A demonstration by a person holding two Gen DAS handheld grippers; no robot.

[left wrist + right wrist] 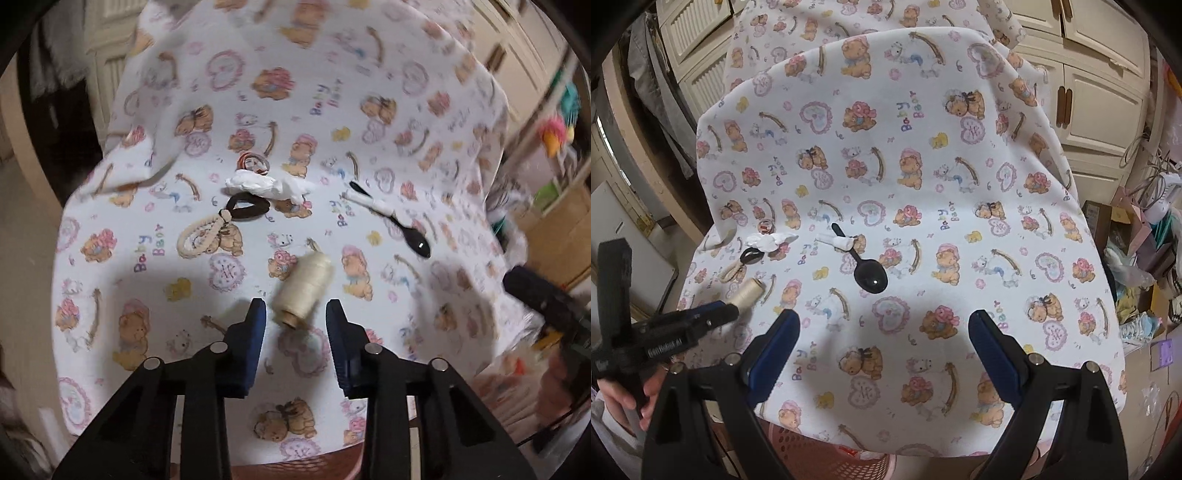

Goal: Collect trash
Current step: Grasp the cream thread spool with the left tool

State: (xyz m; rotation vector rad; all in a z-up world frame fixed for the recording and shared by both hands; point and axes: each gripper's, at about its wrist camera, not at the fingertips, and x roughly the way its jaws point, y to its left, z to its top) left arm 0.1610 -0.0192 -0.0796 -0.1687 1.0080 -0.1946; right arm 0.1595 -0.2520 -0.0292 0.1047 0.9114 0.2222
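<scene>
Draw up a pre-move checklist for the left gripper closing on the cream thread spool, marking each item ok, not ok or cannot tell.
1. Left gripper open: ok, jaws apart.
2. Cream thread spool lined up: ok, its near end lies between the blue fingertips.
3. Neighbours out of the way: ok, the black plastic spoon and crumpled white tissue lie farther off.
4. Right gripper out of the way: ok, open, holding nothing.
5. Pink plastic basket ready: cannot tell, mostly hidden under the bear-print cloth.

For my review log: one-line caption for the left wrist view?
Open left gripper flanks a cream thread spool lying on the teddy-bear-print cloth.
</scene>
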